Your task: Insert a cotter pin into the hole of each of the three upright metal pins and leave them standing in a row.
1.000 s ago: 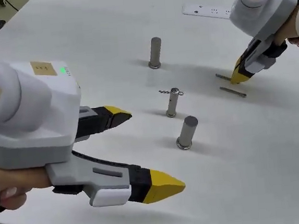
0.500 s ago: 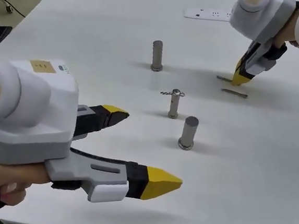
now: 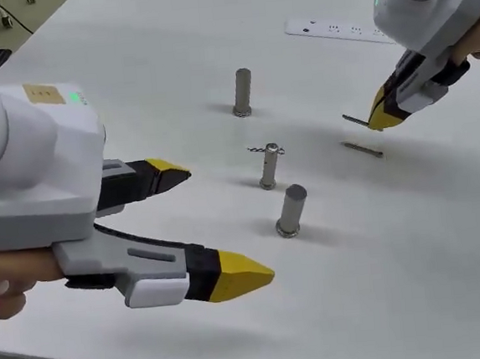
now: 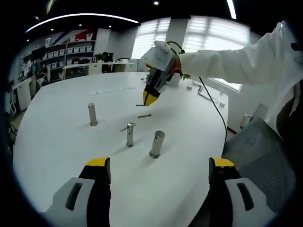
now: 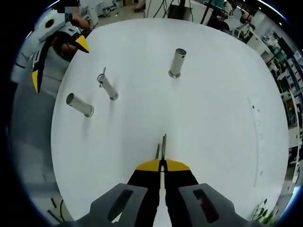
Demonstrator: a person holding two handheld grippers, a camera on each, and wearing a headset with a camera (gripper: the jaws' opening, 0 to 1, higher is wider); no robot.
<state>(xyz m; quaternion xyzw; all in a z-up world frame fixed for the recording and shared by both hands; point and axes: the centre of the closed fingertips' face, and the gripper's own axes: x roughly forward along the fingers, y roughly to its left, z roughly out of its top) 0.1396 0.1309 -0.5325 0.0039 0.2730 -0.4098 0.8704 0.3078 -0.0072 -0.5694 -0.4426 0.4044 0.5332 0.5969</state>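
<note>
Cotter pin [image 5: 163, 145] straight out from jaws

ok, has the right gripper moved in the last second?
Yes, slightly: in the head view the right gripper, shut on a cotter pin, has drawn up and away from the loose cotter pin.

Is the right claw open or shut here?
Shut: the right claw pinches a cotter pin between its closed yellow tips.
</note>
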